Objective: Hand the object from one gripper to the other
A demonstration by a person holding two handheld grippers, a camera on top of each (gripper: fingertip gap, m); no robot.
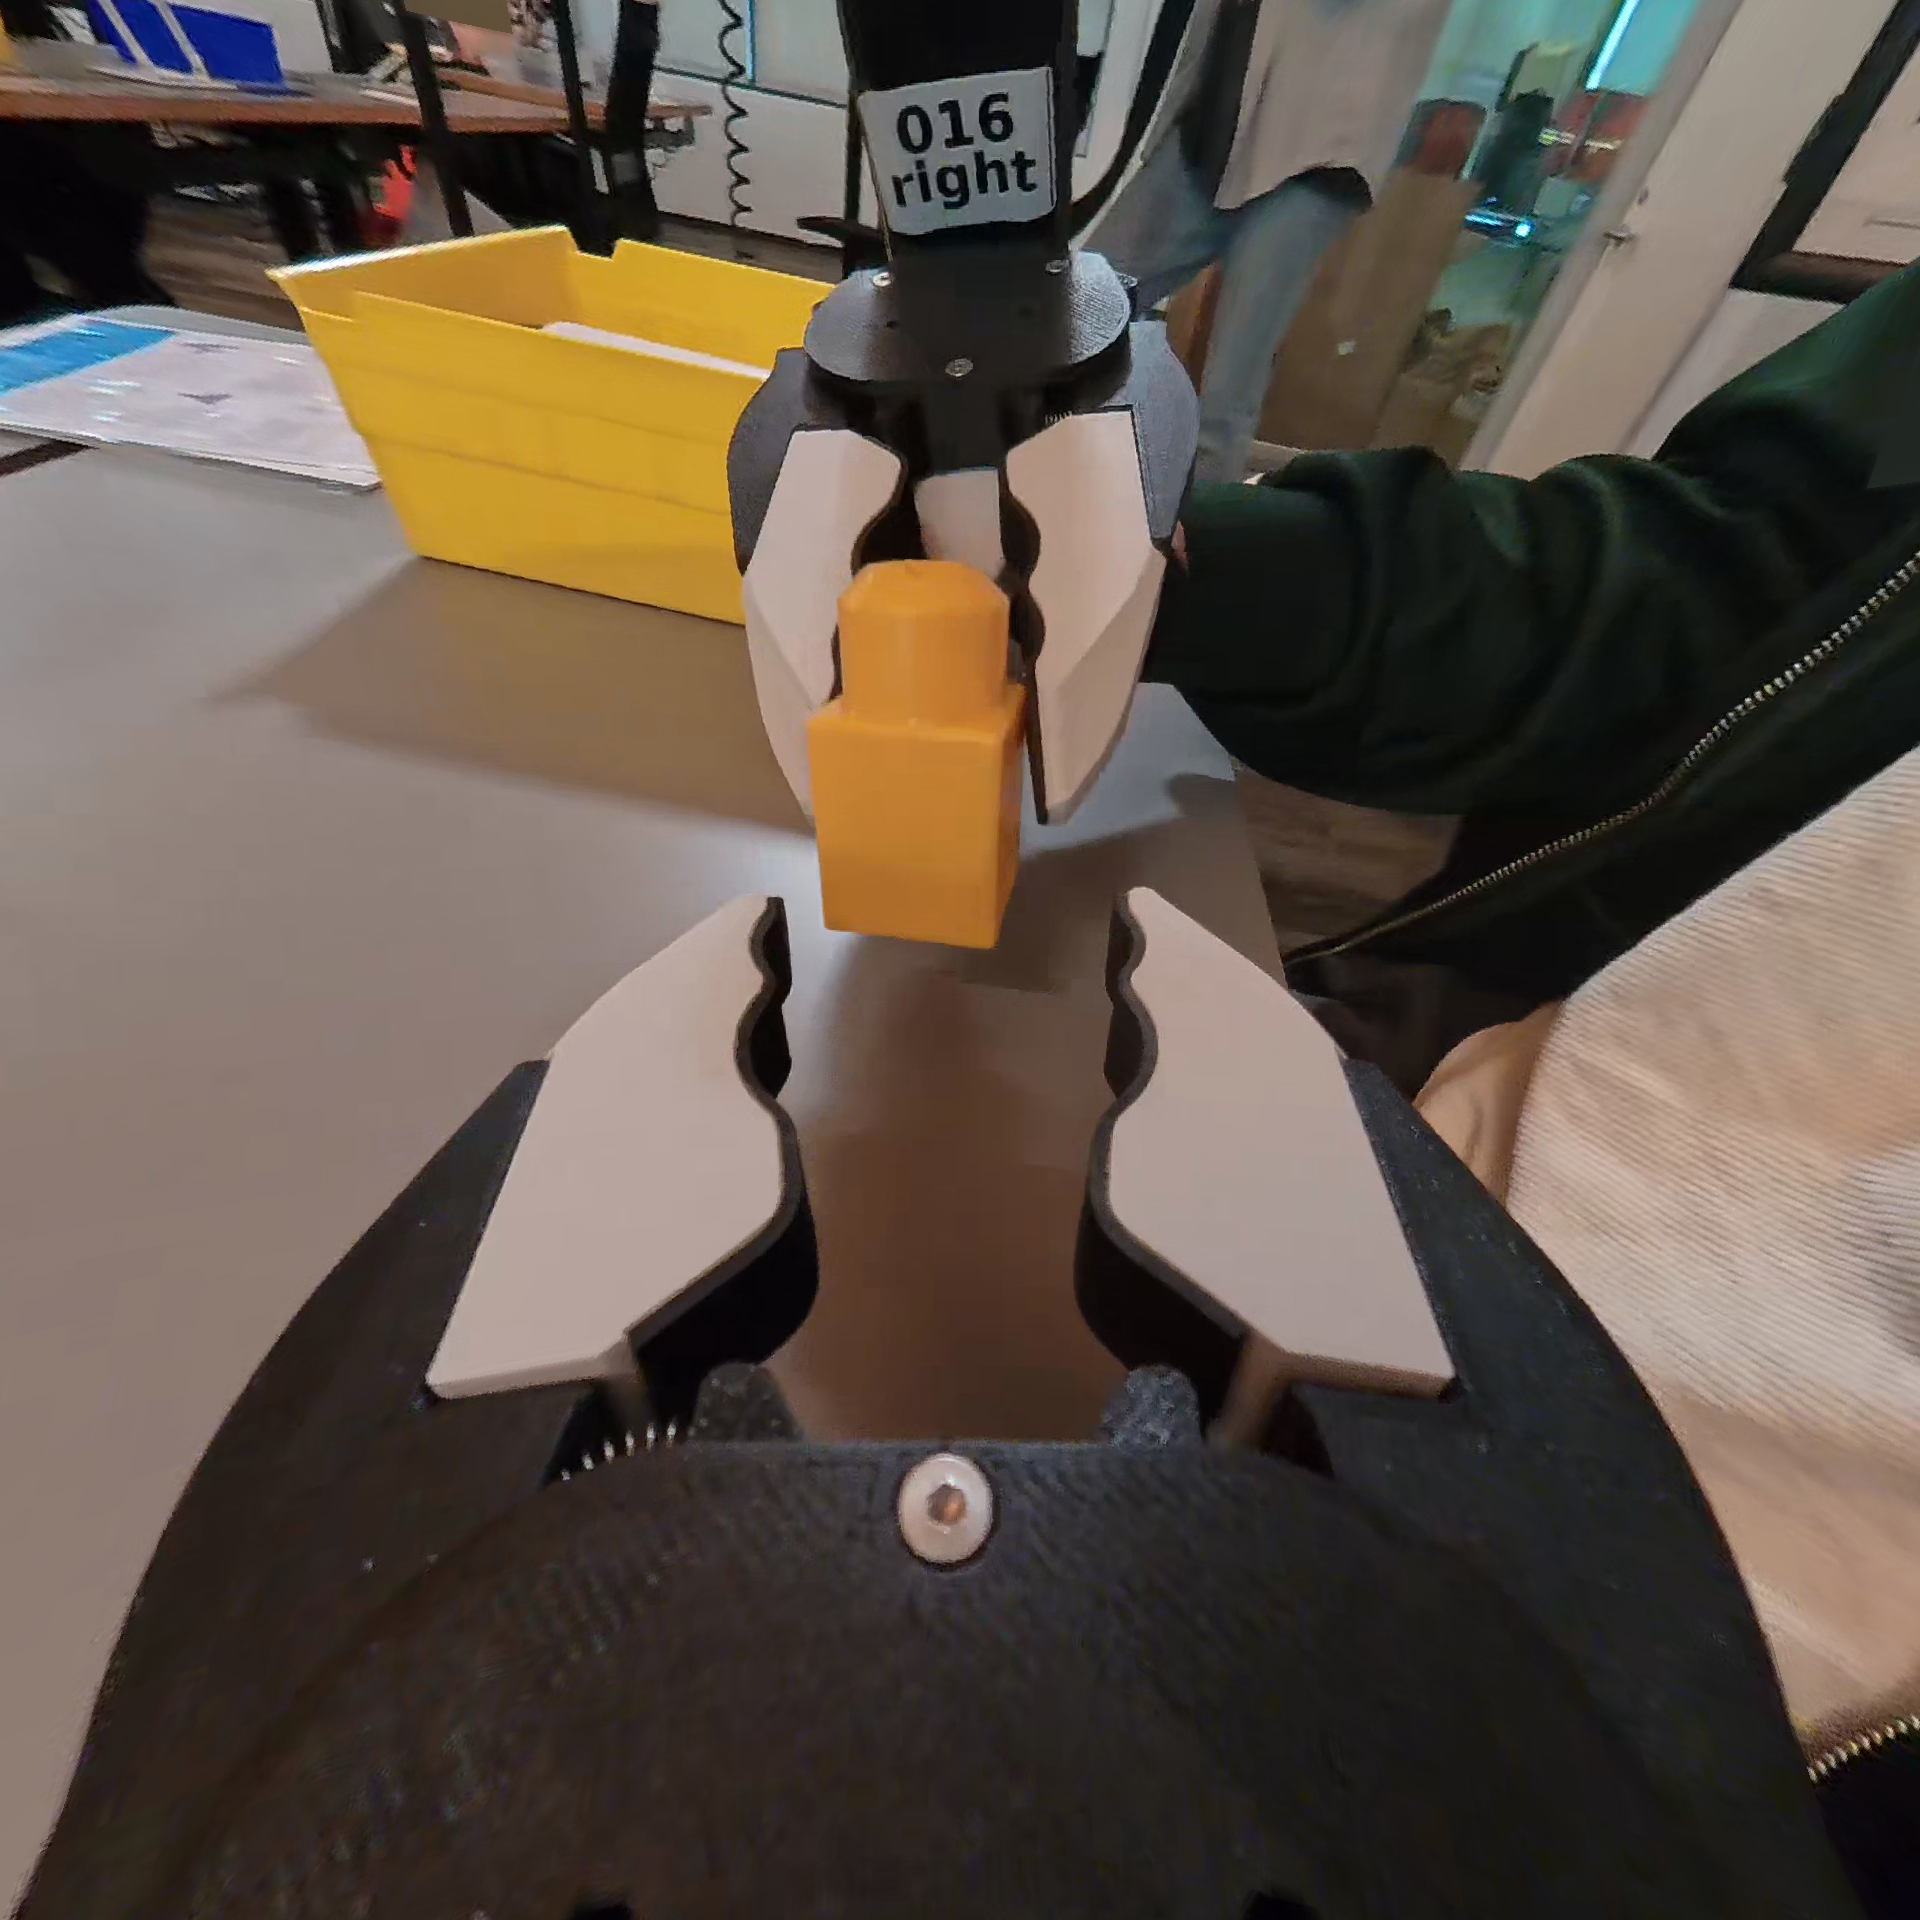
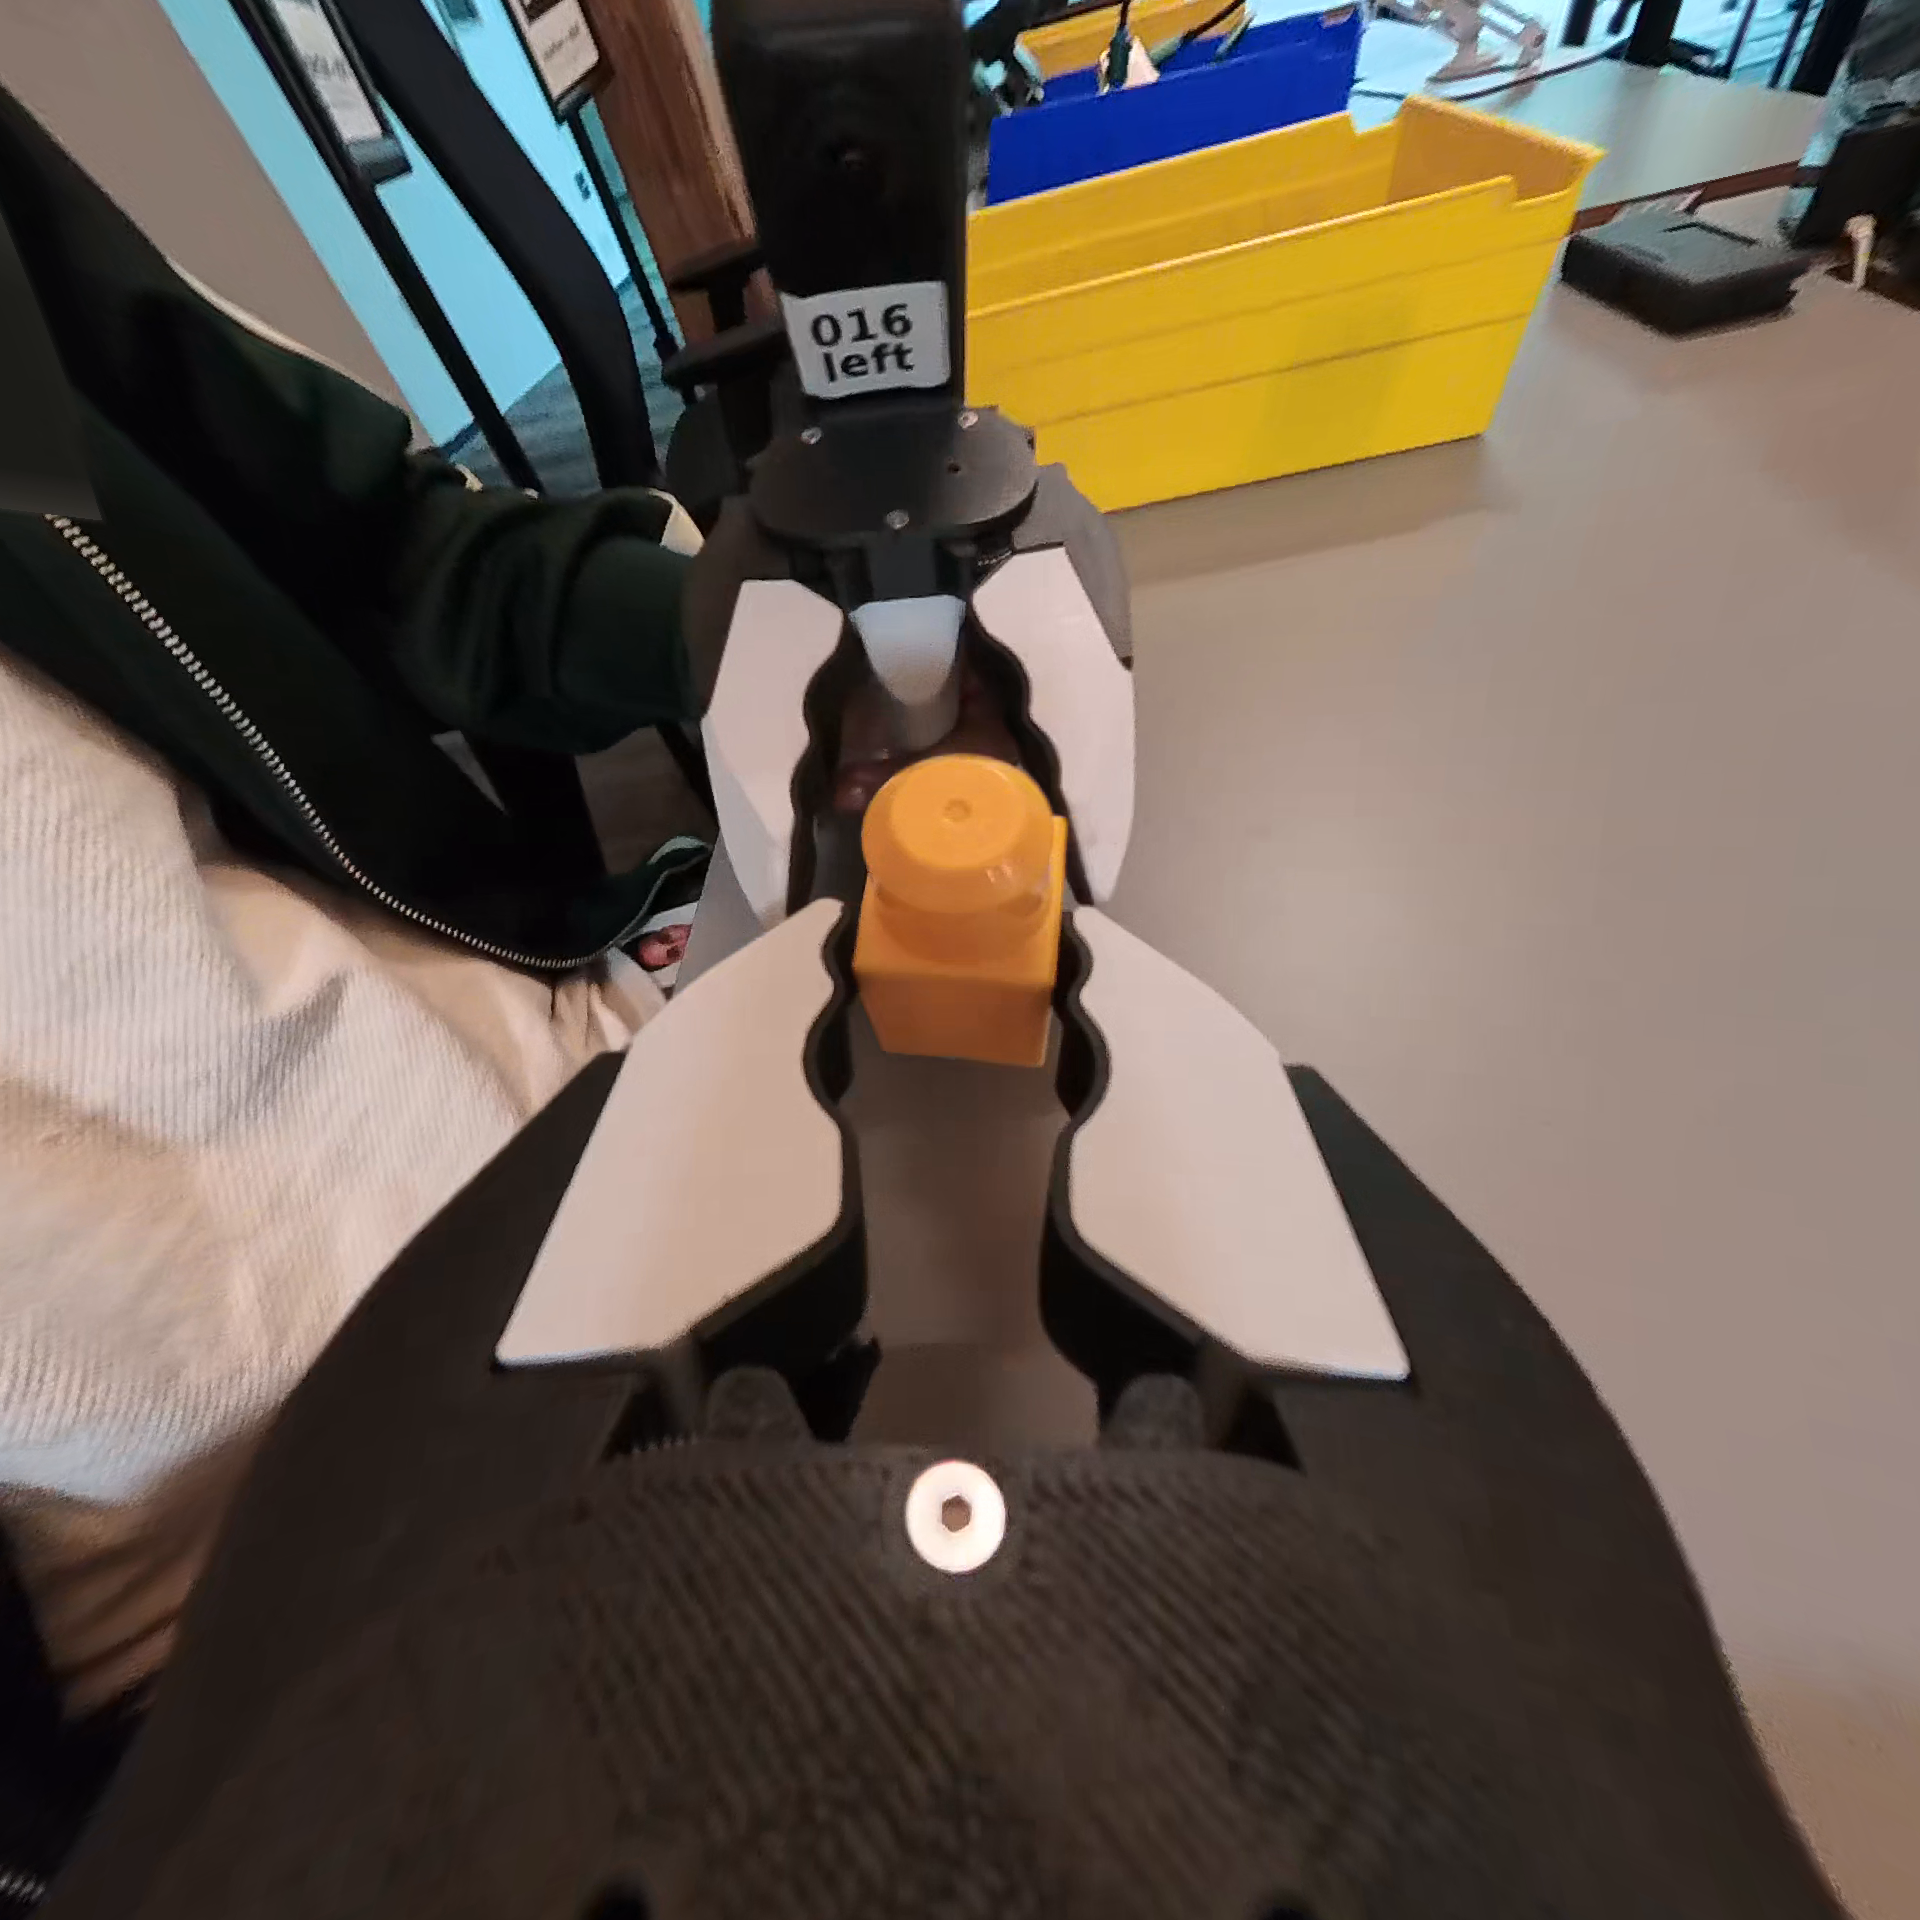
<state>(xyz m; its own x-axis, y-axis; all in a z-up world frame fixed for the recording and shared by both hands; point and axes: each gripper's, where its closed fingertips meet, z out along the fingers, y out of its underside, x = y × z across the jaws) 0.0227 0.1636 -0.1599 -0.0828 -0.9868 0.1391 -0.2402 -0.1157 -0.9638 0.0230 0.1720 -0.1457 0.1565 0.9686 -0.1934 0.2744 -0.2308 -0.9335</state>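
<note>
An orange block (image 1: 914, 821) with a square body and a round stud on top is gripped by its body in my right gripper (image 2: 956, 920), which is shut on it above the grey table (image 2: 1455, 935). In the right wrist view the block (image 2: 956, 977) sits between my fingertips. My left gripper (image 1: 951, 914) faces it, open and empty, with the block just at its fingertips and no contact showing. The right gripper (image 1: 930, 821) shows opposite in the left wrist view. The left gripper (image 2: 920, 899) shows opposite in the right wrist view, its fingers either side of the stud.
A yellow bin (image 1: 520, 416) stands on the table behind the grippers; it also shows in the right wrist view (image 2: 1247, 343), with a blue bin (image 2: 1174, 114) behind it and a black case (image 2: 1683, 260) to its right. Papers (image 1: 177, 395) lie far left. The person's dark sleeve (image 1: 1455, 623) is close by. The grippers are tip to tip, or close to it.
</note>
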